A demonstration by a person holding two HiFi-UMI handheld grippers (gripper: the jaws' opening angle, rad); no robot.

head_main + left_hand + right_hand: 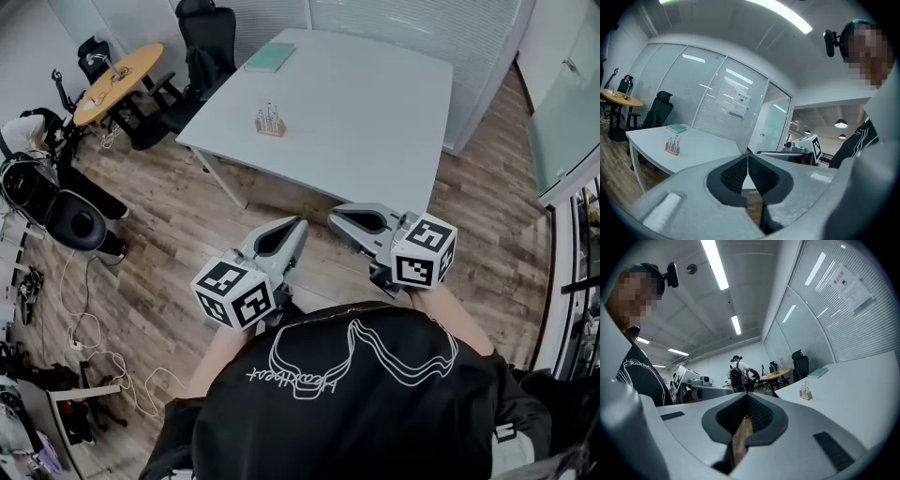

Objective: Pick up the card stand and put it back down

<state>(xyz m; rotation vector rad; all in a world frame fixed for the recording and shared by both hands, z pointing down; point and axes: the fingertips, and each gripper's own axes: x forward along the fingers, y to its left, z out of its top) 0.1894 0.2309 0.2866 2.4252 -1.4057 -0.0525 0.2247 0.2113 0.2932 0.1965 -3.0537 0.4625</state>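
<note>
The card stand is a small wooden block with thin upright clips, standing on the pale grey table towards its left side. It also shows far off in the left gripper view as the card stand and in the right gripper view as the card stand. My left gripper and right gripper hang side by side close to my body, over the wood floor and short of the table's near edge. Both are shut with nothing between the jaws, as the left gripper and right gripper show in their own views.
A teal notebook lies at the table's far side. Black office chairs stand at its far left, beside a round wooden table. Cables trail over the floor at left. A person with a backpack stands far off.
</note>
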